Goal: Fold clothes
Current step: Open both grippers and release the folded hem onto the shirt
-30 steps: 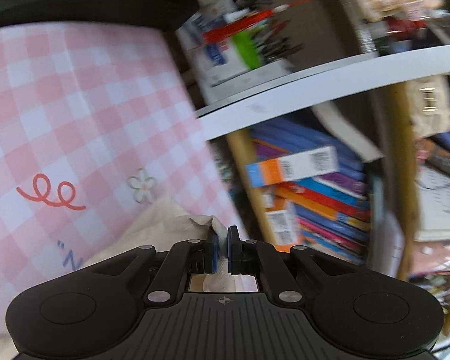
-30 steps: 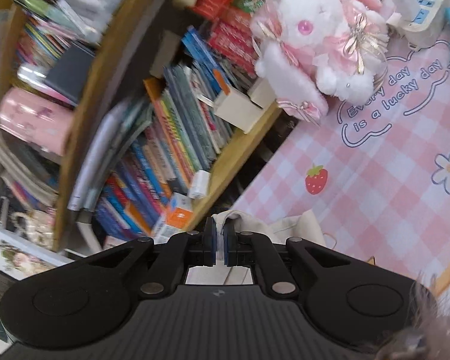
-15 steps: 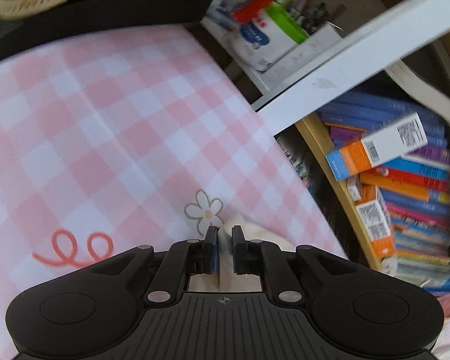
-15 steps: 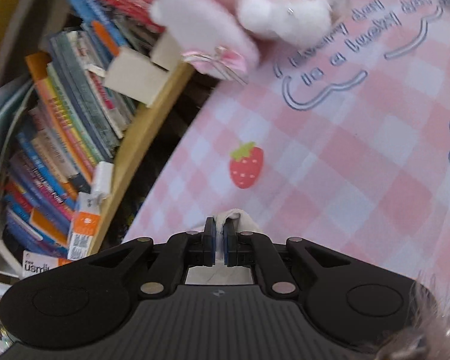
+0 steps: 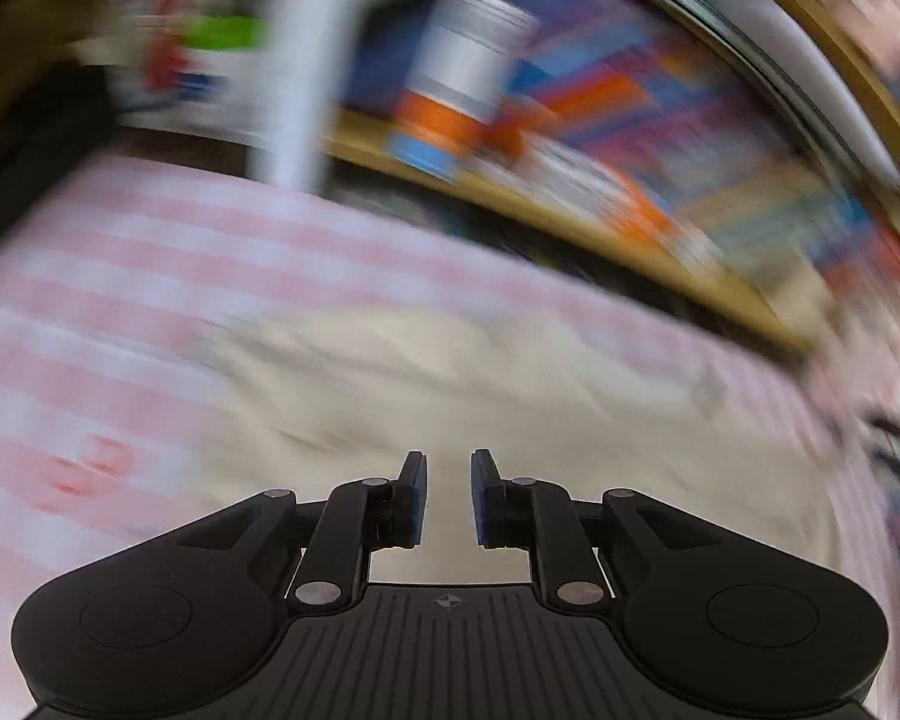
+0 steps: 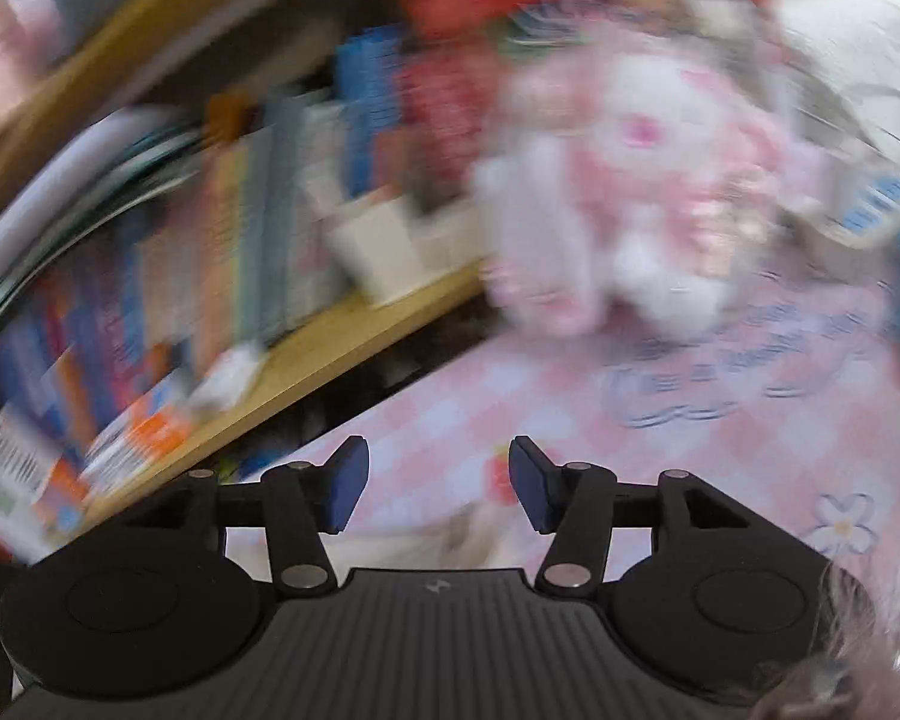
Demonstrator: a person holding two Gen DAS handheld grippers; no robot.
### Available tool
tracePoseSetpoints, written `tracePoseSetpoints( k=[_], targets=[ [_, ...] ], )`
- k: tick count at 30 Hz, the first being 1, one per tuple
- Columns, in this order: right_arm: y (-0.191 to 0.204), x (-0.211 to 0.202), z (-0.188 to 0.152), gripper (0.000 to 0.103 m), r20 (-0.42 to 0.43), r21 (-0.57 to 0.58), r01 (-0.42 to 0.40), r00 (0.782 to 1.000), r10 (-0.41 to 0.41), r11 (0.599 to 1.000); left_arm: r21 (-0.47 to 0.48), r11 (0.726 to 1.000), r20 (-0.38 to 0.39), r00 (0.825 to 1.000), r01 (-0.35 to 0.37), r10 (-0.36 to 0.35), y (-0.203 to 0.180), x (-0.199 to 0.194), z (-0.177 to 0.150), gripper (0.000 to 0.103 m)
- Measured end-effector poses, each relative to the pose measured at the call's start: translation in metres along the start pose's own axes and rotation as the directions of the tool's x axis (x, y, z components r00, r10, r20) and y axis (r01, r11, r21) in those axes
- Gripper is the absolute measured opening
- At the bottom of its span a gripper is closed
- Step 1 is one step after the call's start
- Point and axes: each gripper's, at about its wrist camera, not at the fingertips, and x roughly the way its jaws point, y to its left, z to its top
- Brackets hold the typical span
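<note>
Both tongs, left (image 5: 448,495) and right (image 6: 438,483), have parted, empty, above soft cream cloth (image 5: 480,378).

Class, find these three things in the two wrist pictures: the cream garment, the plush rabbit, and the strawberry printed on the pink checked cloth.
cream garment (image 5: 480,384): left wrist view, on its blurred middle.
plush rabbit (image 6: 642,192): right wrist view, on its blurred white and pink body.
strawberry (image 6: 501,480): right wrist view, on its red part, between the open fingers.
</note>
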Motion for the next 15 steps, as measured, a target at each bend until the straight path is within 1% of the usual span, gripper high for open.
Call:
tracePoseSetpoints(
  k=[1, 2, 4, 7, 8, 10, 11, 13, 14, 15],
  targets=[
    [0.014, 0.0, -0.011, 0.051, -0.034, -0.087, -0.024, 0.999, 0.021, 0.996, 0.012, 1.0, -0.013, 1.0, 0.007, -0.007, -0.006, 0.005, -0.002, 0.016],
    [0.029, 0.0, -0.022, 0.05, -0.071, -0.171, -0.051, 0.997, 0.04, 0.984, 0.024, 1.0, -0.025, 1.0, 0.014, -0.013, -0.012, 0.009, -0.004, 0.016],
    [0.051, 0.004, -0.047, 0.05, -0.13, -0.303, -0.088, 0.99, 0.05, 0.949, 0.047, 0.998, -0.051, 0.998, 0.029, -0.026, -0.025, 0.018, -0.008, 0.016],
    [0.08, 0.011, -0.086, 0.05, -0.211, -0.472, -0.141, 0.977, 0.043, 0.87, 0.082, 0.995, -0.09, 0.995, 0.052, -0.044, -0.043, 0.032, -0.014, 0.016],
    [0.085, 0.014, -0.095, 0.05, -0.234, -0.494, -0.155, 0.971, 0.04, 0.855, 0.093, 0.994, -0.103, 0.993, 0.06, -0.05, -0.049, 0.036, -0.016, 0.016],
    [0.087, 0.021, -0.105, 0.051, -0.266, -0.494, -0.167, 0.963, 0.035, 0.853, 0.115, 0.99, -0.129, 0.99, 0.076, -0.061, -0.061, 0.046, -0.021, 0.016],
    [0.088, 0.023, -0.108, 0.051, -0.269, -0.503, -0.165, 0.963, 0.028, 0.848, 0.111, 0.992, -0.125, 0.991, 0.058, -0.044, -0.064, 0.05, -0.015, 0.016],
    [0.09, 0.027, -0.114, 0.055, -0.272, -0.529, -0.162, 0.962, 0.015, 0.833, 0.079, 0.997, -0.094, 0.995, -0.004, 0.011, -0.066, 0.056, 0.005, 0.016],
    [0.091, 0.027, -0.117, 0.055, -0.27, -0.547, -0.162, 0.963, 0.01, 0.821, 0.048, 0.999, -0.061, 0.998, -0.013, 0.016, -0.065, 0.06, 0.019, 0.016],
    [0.092, 0.027, -0.121, 0.056, -0.268, -0.564, -0.162, 0.963, 0.006, 0.81, 0.014, 1.0, -0.027, 1.0, -0.006, 0.007, -0.062, 0.065, 0.033, 0.016]
  ],
)
